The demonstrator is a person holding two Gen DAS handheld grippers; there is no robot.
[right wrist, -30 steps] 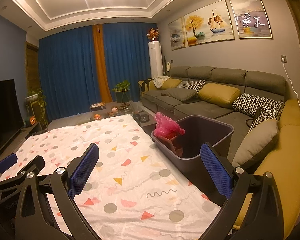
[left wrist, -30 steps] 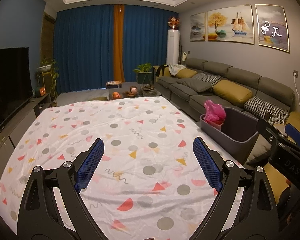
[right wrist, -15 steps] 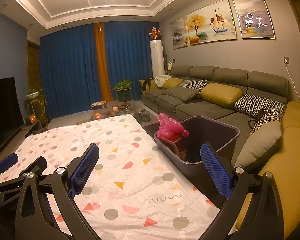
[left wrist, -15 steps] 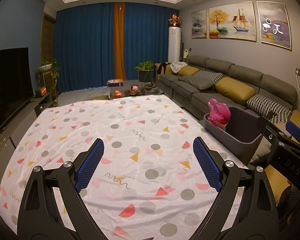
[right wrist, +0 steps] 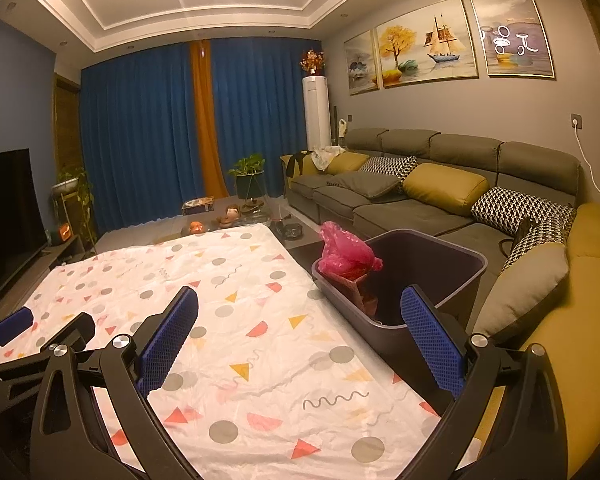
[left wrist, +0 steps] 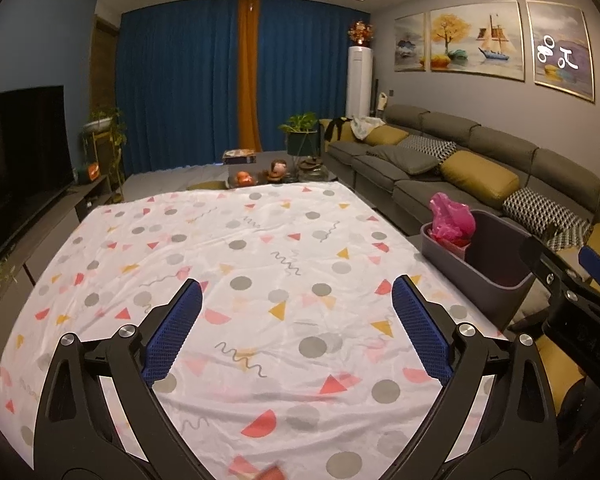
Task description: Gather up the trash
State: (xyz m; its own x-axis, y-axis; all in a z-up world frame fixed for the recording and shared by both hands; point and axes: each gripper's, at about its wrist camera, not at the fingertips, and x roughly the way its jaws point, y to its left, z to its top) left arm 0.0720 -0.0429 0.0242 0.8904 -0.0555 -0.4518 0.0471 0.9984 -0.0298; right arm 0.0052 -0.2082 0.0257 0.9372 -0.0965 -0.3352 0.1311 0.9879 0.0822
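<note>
A dark grey bin (left wrist: pixel 500 272) (right wrist: pixel 456 280) stands at the table's right edge, with a crumpled pink plastic bag (left wrist: pixel 450 220) (right wrist: pixel 346 254) and other scraps at its far end. My left gripper (left wrist: pixel 296 320) hangs open above the patterned tablecloth (left wrist: pixel 240 264), nothing between its blue pads. In the right wrist view my right gripper (right wrist: pixel 300 328) is open too, its right finger (right wrist: pixel 432 340) over the bin's near rim. Each gripper shows at the edge of the other's view: the right gripper (left wrist: pixel 572 292) and the left gripper (right wrist: pixel 36 336).
A grey and yellow sofa (right wrist: pixel 440 184) with cushions runs along the right, close behind the bin. A low table with ornaments (left wrist: pixel 276 170) and a potted plant (left wrist: pixel 300 130) stand beyond the cloth. A television (left wrist: pixel 16 152) fills the left wall.
Both views have pulled back and risen slightly; the cloth and bin sit a little lower and farther off. Both grippers stay open and empty.
</note>
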